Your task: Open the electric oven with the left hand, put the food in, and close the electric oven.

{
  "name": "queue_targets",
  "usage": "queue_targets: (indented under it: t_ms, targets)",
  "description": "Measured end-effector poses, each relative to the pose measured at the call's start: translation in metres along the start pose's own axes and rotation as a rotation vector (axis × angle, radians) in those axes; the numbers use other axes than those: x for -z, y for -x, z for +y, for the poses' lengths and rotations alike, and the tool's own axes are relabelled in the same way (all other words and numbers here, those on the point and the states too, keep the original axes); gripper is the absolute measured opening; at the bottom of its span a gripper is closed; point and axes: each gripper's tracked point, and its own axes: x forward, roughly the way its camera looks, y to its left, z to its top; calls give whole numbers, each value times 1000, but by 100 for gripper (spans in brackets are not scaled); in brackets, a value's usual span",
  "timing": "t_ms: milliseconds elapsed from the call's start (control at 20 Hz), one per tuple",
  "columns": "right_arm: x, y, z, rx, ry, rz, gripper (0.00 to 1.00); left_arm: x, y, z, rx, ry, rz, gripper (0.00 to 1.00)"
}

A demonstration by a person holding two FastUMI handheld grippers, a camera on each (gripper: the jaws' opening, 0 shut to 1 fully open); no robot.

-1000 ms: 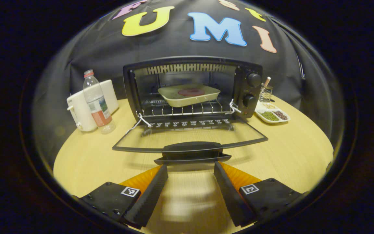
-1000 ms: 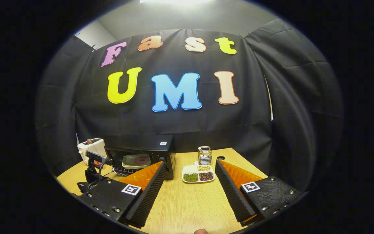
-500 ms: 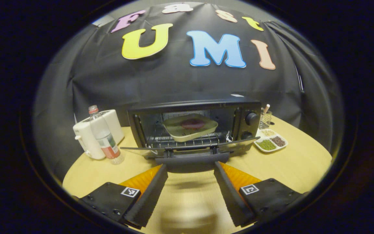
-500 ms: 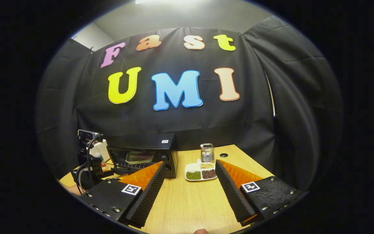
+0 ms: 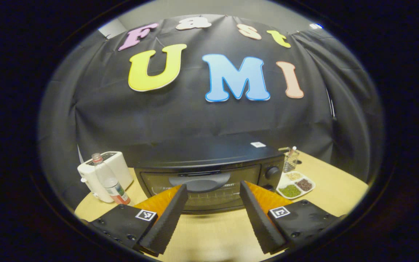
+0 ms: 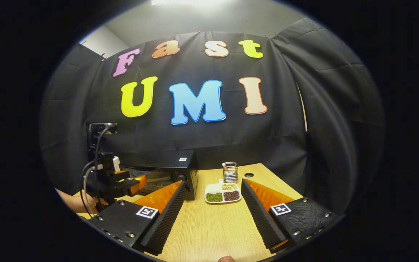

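The black electric oven (image 5: 209,165) stands on the wooden table right in front of my left gripper (image 5: 212,185). Its door (image 5: 209,194) is upright against the oven front, and the glass is too dark to show the food dish inside. The curved door handle (image 5: 199,182) lies between my left gripper's spread fingers, which are open and do not clamp it. In the right gripper view the oven (image 6: 166,169) is at the left, with the left gripper (image 6: 127,182) and the hand holding it in front of the door. My right gripper (image 6: 213,182) hovers open over the table, holding nothing.
A white appliance (image 5: 102,173) and a water bottle (image 5: 109,180) stand left of the oven. To its right are a divided white dish of beans (image 5: 295,185) and a small wire holder (image 5: 290,159). Bare table (image 6: 209,225) lies under the right gripper.
The oven door has swung up from lying flat to upright against the front, with my left gripper rising and moving in behind the handle. The right gripper has barely moved.
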Motion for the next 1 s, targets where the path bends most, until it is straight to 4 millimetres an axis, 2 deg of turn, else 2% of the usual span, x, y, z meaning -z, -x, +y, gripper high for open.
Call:
queue_targets:
  t_ms: [150, 300, 400, 450, 500, 600, 700, 750, 800, 1000]
  targets:
    - [-8, 6, -6, -39, 3, -35, 97, -31, 42, -22, 5, 28, -62, 100]
    - [-12, 18, -14, -106, 25, -48, 97, -65, 99, -44, -11, 37, -137, 100]
    - [-18, 28, -24, -131, 28, -64, 97, -78, 141, -54, -35, 47, -166, 91]
    - [-21, 36, -28, -148, 28, -78, 97, -86, 162, -59, -44, 47, -184, 96]
    - [-25, 42, -31, -160, 32, -96, 97, -95, 183, -62, -64, 40, -206, 94]
    - [-28, 51, -36, -174, 55, -111, 96, -105, 226, -65, -98, 20, -235, 97]
    - [-30, 59, -42, -173, 70, -120, 96, -113, 260, -73, -89, -12, -260, 100]
    - [-37, 63, -43, -170, 66, -137, 96, -115, 271, -73, -91, -30, -262, 97]
    - [-42, 65, -43, -168, 58, -154, 96, -115, 281, -70, -95, -43, -264, 100]
    - [-54, 70, -38, -141, 50, -184, 96, -117, 310, -59, -102, -46, -279, 100]
